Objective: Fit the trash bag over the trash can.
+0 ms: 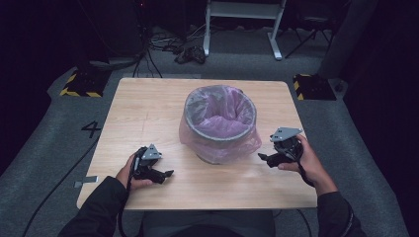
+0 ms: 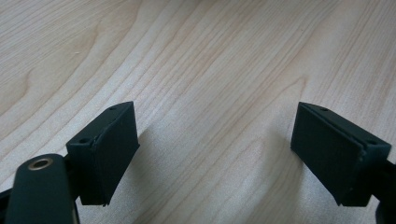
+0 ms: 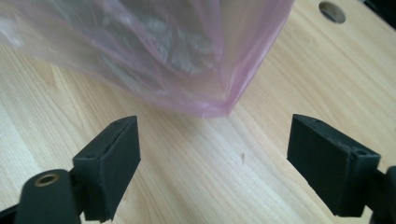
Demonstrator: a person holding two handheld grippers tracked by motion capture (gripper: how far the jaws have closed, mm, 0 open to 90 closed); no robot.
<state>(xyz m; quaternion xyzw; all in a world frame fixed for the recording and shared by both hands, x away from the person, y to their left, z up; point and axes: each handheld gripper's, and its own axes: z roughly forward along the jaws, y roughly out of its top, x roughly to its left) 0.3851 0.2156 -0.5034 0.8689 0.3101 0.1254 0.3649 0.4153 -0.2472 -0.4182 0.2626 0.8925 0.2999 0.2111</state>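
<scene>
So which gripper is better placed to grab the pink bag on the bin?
Probably the right gripper: its open jaws face the pink bag's loose edge. The left gripper is open too, aimed at bare table.

Pink bag [image 3: 154, 51] cut off at the right gripper view's top edge (bin wall blurred behind film)

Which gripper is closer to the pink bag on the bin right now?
Right. The right gripper sits just beside the pink bag, jaws open toward its hanging edge. The left gripper rests farther off, over bare table.
</scene>
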